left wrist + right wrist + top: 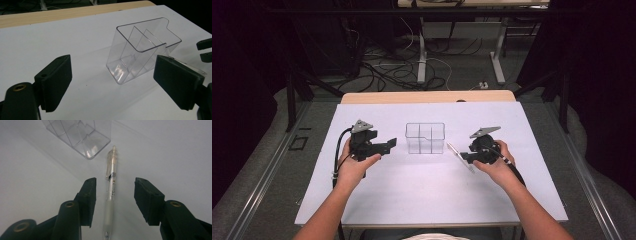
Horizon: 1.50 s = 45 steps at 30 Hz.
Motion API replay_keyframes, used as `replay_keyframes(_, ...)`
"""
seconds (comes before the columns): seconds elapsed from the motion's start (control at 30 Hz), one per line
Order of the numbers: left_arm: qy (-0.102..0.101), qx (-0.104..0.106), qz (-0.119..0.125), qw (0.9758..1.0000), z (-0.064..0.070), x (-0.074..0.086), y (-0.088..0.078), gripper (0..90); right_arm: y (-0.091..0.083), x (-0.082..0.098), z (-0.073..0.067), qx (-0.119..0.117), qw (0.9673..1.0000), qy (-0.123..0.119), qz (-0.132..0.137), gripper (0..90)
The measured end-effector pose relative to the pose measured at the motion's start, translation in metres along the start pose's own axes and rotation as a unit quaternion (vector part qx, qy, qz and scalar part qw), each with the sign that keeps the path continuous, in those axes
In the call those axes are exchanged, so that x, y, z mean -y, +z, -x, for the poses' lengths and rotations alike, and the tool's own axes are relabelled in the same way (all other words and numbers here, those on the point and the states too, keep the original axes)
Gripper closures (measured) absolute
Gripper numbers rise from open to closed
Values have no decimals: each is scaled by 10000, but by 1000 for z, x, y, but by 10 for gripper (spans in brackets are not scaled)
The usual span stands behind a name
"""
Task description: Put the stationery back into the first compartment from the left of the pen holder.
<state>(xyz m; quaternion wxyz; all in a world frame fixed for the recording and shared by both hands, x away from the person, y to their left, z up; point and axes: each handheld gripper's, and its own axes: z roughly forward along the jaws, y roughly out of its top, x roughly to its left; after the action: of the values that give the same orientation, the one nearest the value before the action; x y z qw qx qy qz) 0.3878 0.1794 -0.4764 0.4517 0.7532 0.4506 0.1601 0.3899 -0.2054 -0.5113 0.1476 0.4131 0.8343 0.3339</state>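
Observation:
A clear plastic organiser (425,138) with several compartments stands upright at the middle of the white board (422,195). My left gripper (388,145) hovers just left of it, open and with nothing between its pads; in the left gripper view the organiser (142,50) sits ahead between the spread pads (56,80). A translucent pen (460,157) lies flat on the board to the right of the organiser. My right gripper (464,156) is open and low over it. In the right gripper view the pen (111,185) lies lengthwise between the open jaws, its tip towards the organiser (80,135).
The board covers a wooden table whose far edge (427,96) shows beyond it. Past that lie floor cables (387,70) and white table legs (422,55). Dark frame posts (290,100) stand at both sides.

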Motion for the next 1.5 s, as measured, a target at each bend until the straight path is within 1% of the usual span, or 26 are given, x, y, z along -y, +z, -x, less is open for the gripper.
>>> replay_keyframes(0.03,0,-7,-3,10000,0,0,0,153,2,1,0,-63,10000,5,-21,547)
replay_keyframes(0.07,0,-12,-6,10000,0,0,0,153,3,1,1,-38,10000,0,-41,558)
replay_keyframes(0.13,-29,-15,9,10000,0,1,0,154,5,3,0,-30,9999,84,-129,586)
replay_keyframes(0.17,4,-13,-16,10000,0,1,0,155,6,4,-1,-35,9996,216,-183,597)
replay_keyframes(0.27,28,-31,-31,10000,1,1,0,158,11,7,0,-19,9987,344,-376,616)
replay_keyframes(0.33,0,-15,-25,10000,2,1,0,158,12,7,0,3,9983,405,-411,627)
replay_keyframes(0.4,37,-44,-34,10000,1,1,0,158,14,8,0,-16,9980,426,-459,636)
replay_keyframes(0.47,22,-40,-54,10000,1,2,0,159,15,8,0,53,9972,466,-575,645)
replay_keyframes(0.53,27,-42,-52,10000,1,2,1,159,18,9,-1,40,9971,483,-581,650)
replay_keyframes(0.6,44,-27,-89,9999,1,2,1,159,18,8,-1,87,9960,509,-736,674)
replay_keyframes(0.73,37,-19,-116,9999,0,3,1,159,19,8,-2,47,9943,578,-897,681)
replay_keyframes(0.77,42,-21,-124,9999,0,3,1,159,19,7,-2,43,9931,625,-994,686)
replay_keyframes(0.8,6,-9,-123,9999,0,3,1,159,19,7,-2,43,9931,625,-994,686)
replay_keyframes(0.83,51,-32,-132,9999,-1,3,1,159,20,8,-1,-25,9937,561,-969,688)
replay_keyframes(0.87,46,-31,-135,9999,-1,3,1,159,20,7,-2,28,9921,612,-1095,692)
replay_keyframes(0.93,44,-32,-139,9999,-1,3,1,159,21,8,-1,-20,9929,549,-1051,696)
replay_keyframes(1.0,44,-31,-137,9999,-1,3,1,159,21,8,-2,1,9919,540,-1147,712)
replay_keyframes(1.03,43,-28,-138,9999,-1,3,1,159,23,9,-2,-23,9928,555,-1063,717)
replay_keyframes(1.07,41,-25,-139,9999,-1,3,1,159,24,9,-3,0,9925,599,-1064,723)
replay_keyframes(1.1,43,-22,-143,9999,-1,3,1,159,20,6,-2,-11,9892,475,-1390,724)
replay_keyframes(1.13,42,-24,-145,9999,-1,3,1,159,22,7,-3,-8,9896,523,-1340,727)
replay_keyframes(1.17,44,-23,-145,9999,-1,3,1,159,24,8,-2,-29,9913,511,-1213,730)
replay_keyframes(1.2,45,-21,-146,9999,-1,3,1,159,24,8,-2,-44,9908,505,-1255,734)
replay_keyframes(1.27,45,-24,-150,9999,-1,3,1,159,25,9,-3,-47,9909,539,-1231,741)
replay_keyframes(1.4,-24,-7,-147,9999,-1,3,1,159,26,9,-3,-26,9907,495,-1264,761)
replay_keyframes(1.5,9,-33,-139,9999,-1,3,1,159,26,7,-4,35,9890,564,-1367,769)
